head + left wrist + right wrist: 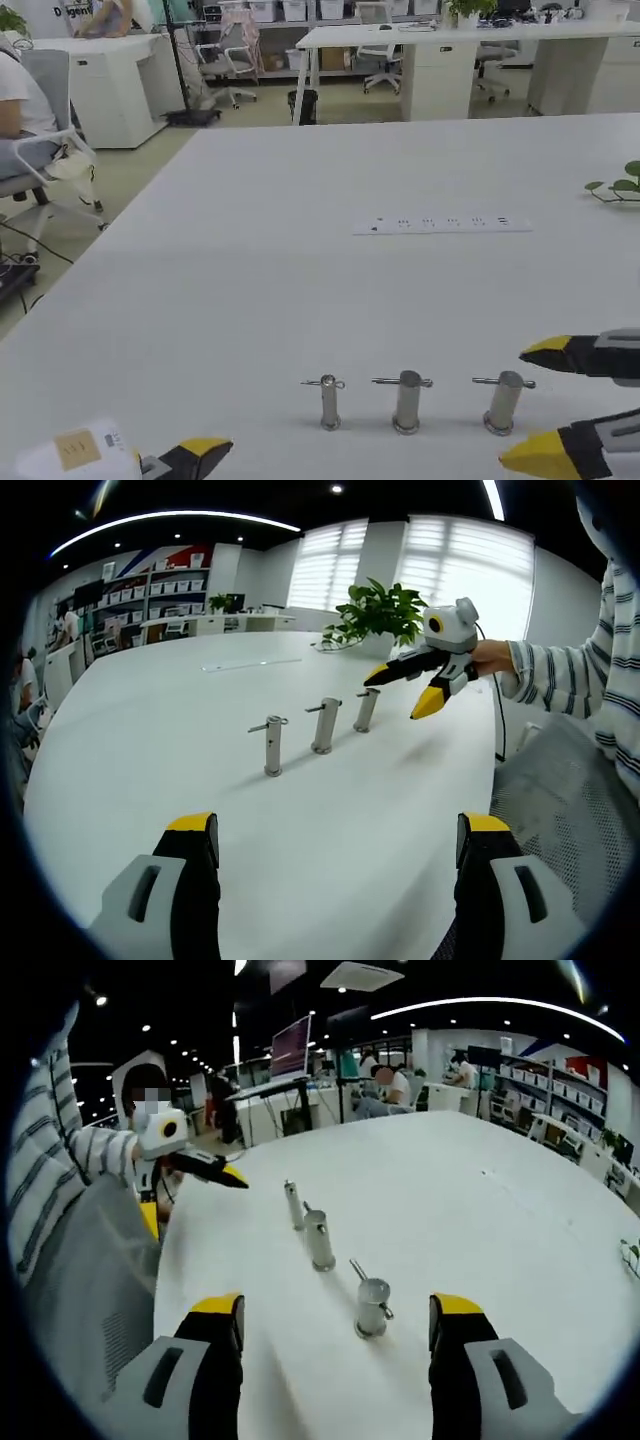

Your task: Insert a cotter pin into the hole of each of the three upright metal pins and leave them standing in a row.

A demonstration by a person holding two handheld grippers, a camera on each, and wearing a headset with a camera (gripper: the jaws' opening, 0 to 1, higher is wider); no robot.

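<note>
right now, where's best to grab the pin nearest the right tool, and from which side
Grip the pin by its round shaft, low down, under the cotter pin crossing its top. Come in level from the side of the right tool, open jaws straddling the upright shaft.

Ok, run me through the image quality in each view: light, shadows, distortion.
Head view: even, soft light, the three metal pins casting only faint shadows on the white table, whole frame slightly soft. Left gripper view: fisheye bows the table edge, and the windows behind the plant are nearly blown out. Right gripper view: same bowing, dark ceiling with bright light strips.
</note>
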